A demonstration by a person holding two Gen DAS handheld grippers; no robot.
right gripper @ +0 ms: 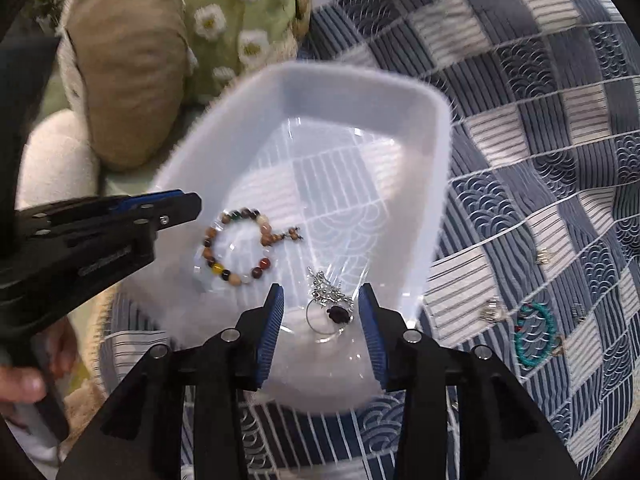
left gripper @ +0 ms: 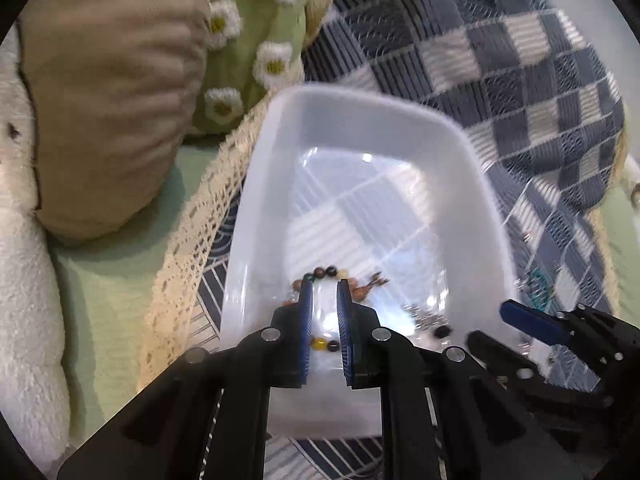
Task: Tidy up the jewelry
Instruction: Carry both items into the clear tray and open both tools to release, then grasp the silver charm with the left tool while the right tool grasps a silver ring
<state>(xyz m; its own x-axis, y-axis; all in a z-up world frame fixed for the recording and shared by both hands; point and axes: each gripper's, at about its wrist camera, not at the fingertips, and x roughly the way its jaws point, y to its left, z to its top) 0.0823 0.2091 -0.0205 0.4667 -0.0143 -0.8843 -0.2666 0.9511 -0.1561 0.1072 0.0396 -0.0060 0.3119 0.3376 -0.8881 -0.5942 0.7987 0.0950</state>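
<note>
A translucent white tray (left gripper: 360, 100) (right gripper: 352, 76) rests on the patchwork quilt. Inside it lies a bracelet of brown, amber and dark beads (right gripper: 217, 268) (left gripper: 320, 271). Beside that lies a silver chain (right gripper: 322, 290) with a thin ring and a dark bead. My left gripper (left gripper: 325, 292) (right gripper: 188, 202) hovers over the bead bracelet, jaws nearly together with nothing between them. My right gripper (right gripper: 320, 300) stands open just above the silver chain, and its pads do not touch it. One blue finger (left gripper: 532, 320) of it shows in the left wrist view.
On the blue-and-white quilt (right gripper: 520, 120) right of the tray lie a teal bead bracelet (right gripper: 524, 354) and small silver pieces (right gripper: 494, 308). A tan cushion (left gripper: 112, 100), a green daisy cushion (left gripper: 256, 40) and a white fluffy one (left gripper: 24, 280) crowd the left. A hand (right gripper: 20, 380) holds the left gripper.
</note>
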